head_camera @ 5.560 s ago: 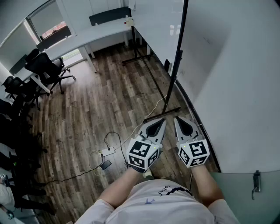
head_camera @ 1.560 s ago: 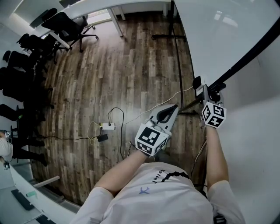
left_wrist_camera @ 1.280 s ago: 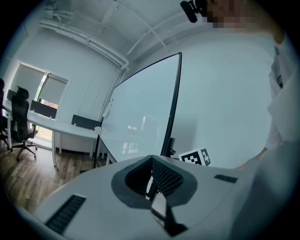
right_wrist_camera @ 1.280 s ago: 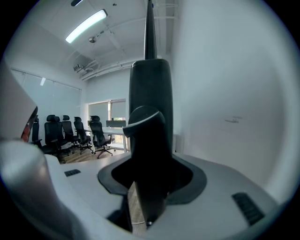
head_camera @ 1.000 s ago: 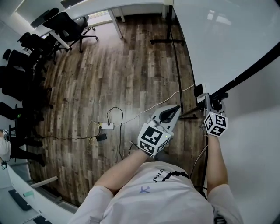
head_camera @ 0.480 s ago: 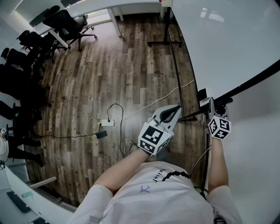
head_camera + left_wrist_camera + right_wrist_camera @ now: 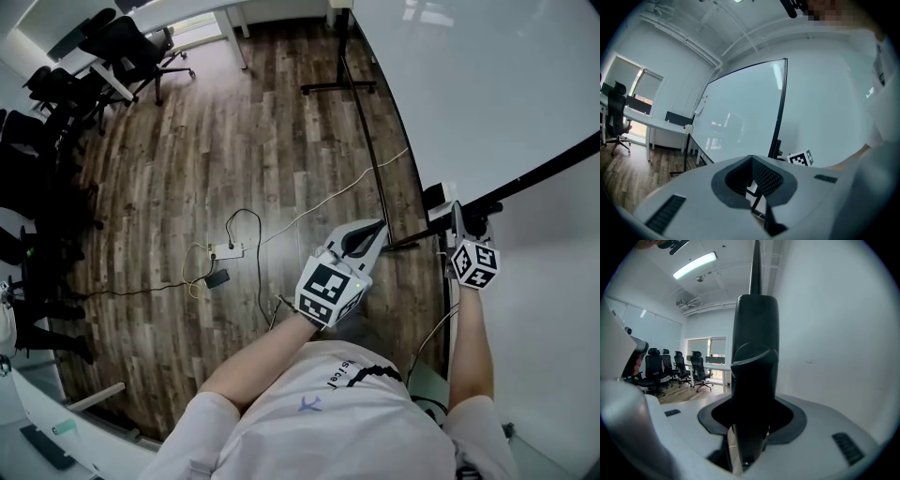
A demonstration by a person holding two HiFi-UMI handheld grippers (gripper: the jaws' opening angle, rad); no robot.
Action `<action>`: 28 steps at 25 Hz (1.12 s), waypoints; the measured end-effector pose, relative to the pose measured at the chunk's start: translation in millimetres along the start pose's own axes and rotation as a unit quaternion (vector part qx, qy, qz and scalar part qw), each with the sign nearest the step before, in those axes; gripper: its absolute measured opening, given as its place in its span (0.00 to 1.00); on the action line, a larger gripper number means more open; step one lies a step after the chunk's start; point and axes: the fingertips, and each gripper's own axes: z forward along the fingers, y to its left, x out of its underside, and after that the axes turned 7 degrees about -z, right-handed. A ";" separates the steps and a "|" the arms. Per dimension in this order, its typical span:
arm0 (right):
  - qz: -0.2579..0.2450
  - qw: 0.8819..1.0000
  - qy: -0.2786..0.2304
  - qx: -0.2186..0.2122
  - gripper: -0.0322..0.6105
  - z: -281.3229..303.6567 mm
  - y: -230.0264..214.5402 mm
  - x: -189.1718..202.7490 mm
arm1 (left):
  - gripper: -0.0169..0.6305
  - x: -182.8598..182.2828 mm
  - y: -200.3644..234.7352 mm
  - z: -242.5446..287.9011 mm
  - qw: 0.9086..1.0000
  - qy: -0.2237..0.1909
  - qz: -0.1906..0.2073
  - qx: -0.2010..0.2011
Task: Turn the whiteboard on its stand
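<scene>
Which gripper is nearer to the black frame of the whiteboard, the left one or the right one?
Right. The right gripper grips the whiteboard frame itself; the left gripper is shut and empty, apart from it, to its left.

Whiteboard (image 7: 487,84), upright (black-framed), on stand (image 7: 337,88)

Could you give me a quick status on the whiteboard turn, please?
Right gripper clamped on black frame edge of large white whiteboard. Left gripper shut, empty. White cable on wooden floor crosses black stand bar; watch it.

Wood plank floor (image 7: 234,141), black office chairs (image 7: 131,45), white desk (image 7: 656,123), ceiling strip light (image 7: 694,266)
</scene>
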 end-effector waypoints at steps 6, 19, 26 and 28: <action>0.000 1.000 0.015 0.008 0.33 -36.0 6.1 10.8 | 0.04 21.0 -25.4 -42.9 1.000 0.013 0.000 0.018; 0.004 1.000 0.013 -0.004 0.33 -105.1 20.7 31.0 | 0.04 46.1 -70.1 -91.1 1.000 0.010 -0.004 -0.006; 0.001 1.000 0.008 -0.020 0.33 -139.5 31.2 29.4 | 0.04 64.7 -114.1 -96.5 0.999 0.006 -0.021 -0.028; 0.000 1.000 0.009 -0.022 0.33 -149.4 32.5 30.0 | 0.04 70.3 -127.9 -97.2 0.999 0.009 -0.021 -0.030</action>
